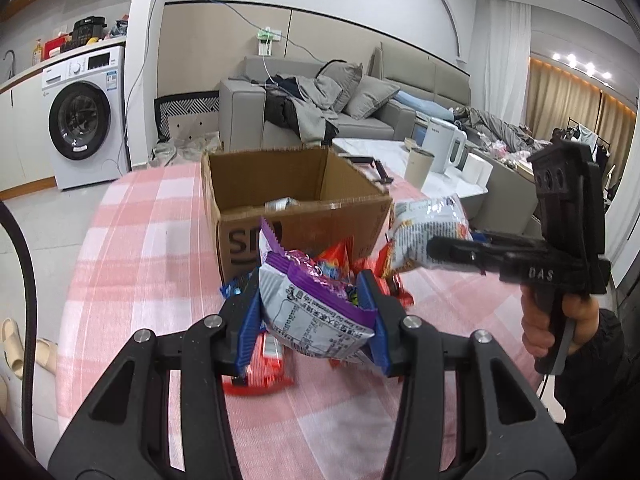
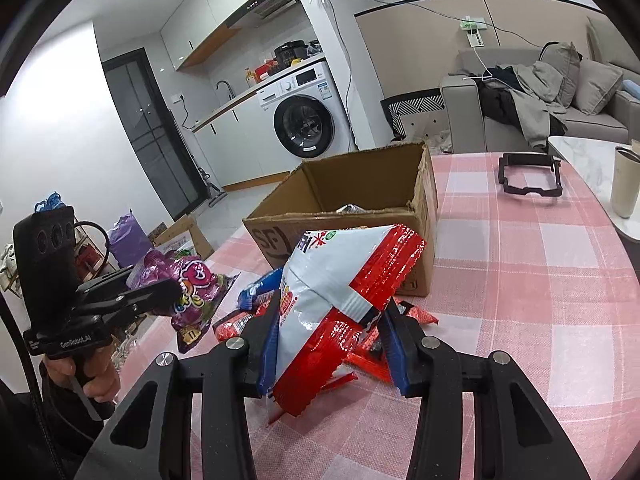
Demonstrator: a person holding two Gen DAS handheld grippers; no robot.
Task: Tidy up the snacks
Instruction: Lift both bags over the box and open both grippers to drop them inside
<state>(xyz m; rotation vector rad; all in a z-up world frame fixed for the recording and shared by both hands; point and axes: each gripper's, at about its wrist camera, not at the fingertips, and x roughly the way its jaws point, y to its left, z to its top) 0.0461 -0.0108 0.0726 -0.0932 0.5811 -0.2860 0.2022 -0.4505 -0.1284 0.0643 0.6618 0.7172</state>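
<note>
Beside box (image 2: 352, 200) — tools (image 1: 316, 312) (image 2: 332, 344) perhaps gripping packets (image 1: 320, 312).

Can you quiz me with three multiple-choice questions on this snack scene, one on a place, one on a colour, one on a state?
1. Where is the cardboard box?
A. on the sofa
B. on the pink checked table
C. on the floor

2. What colour trims the snack bag in the left gripper?
A. purple
B. green
C. yellow

3. What is the state of the right gripper?
A. open and free
B. shut on nothing
C. shut on a red and white snack bag

Answers:
1. B, the box stands on the checked cloth.
2. A, purple edges run round its silver back.
3. C, both blue pads press the bag, which is lifted off the table.
</note>
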